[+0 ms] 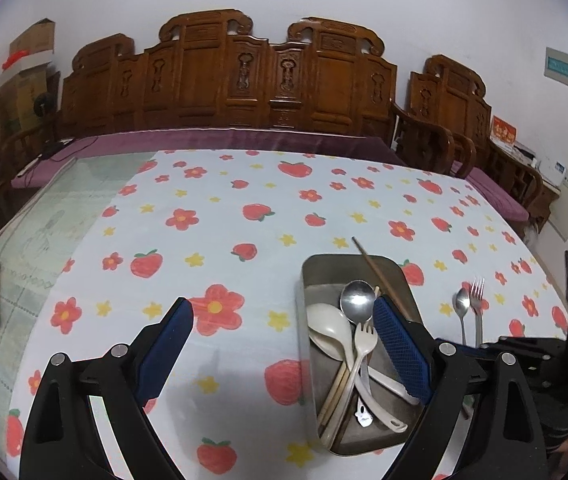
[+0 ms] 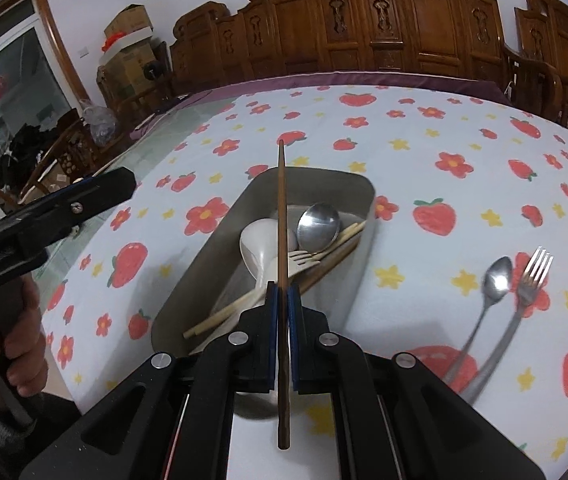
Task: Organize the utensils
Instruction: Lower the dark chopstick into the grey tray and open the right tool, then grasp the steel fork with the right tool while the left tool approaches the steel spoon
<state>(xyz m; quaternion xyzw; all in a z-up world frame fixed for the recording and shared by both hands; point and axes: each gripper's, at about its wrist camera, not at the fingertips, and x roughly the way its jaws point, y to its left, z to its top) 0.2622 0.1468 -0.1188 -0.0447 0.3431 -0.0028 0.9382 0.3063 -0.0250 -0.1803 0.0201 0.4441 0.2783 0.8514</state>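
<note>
The dark wooden chopstick (image 2: 282, 240) is pinched between the blue pads of my right tool (image 2: 282, 292), whose jaws are closed tight on it; its far end reaches out over the metal tray (image 2: 360, 280) and its near end sticks back past the jaws. In the tray lie a white plastic spoon (image 2: 258, 248), a steel spoon (image 2: 318, 226), a white plastic fork (image 2: 302, 262) and pale chopsticks (image 2: 224, 314), all overlapping. To the right of the tray, on the strawberry-and-flower cloth (image 2: 424, 152) covering the surface, a small steel spoon (image 2: 496, 276) and a steel fork (image 2: 534, 276) lie side by side. My left tool (image 1: 284, 312) is spread wide and holds nothing, its right finger over the tray. A carved wooden bench (image 1: 244, 84) stands behind.
</note>
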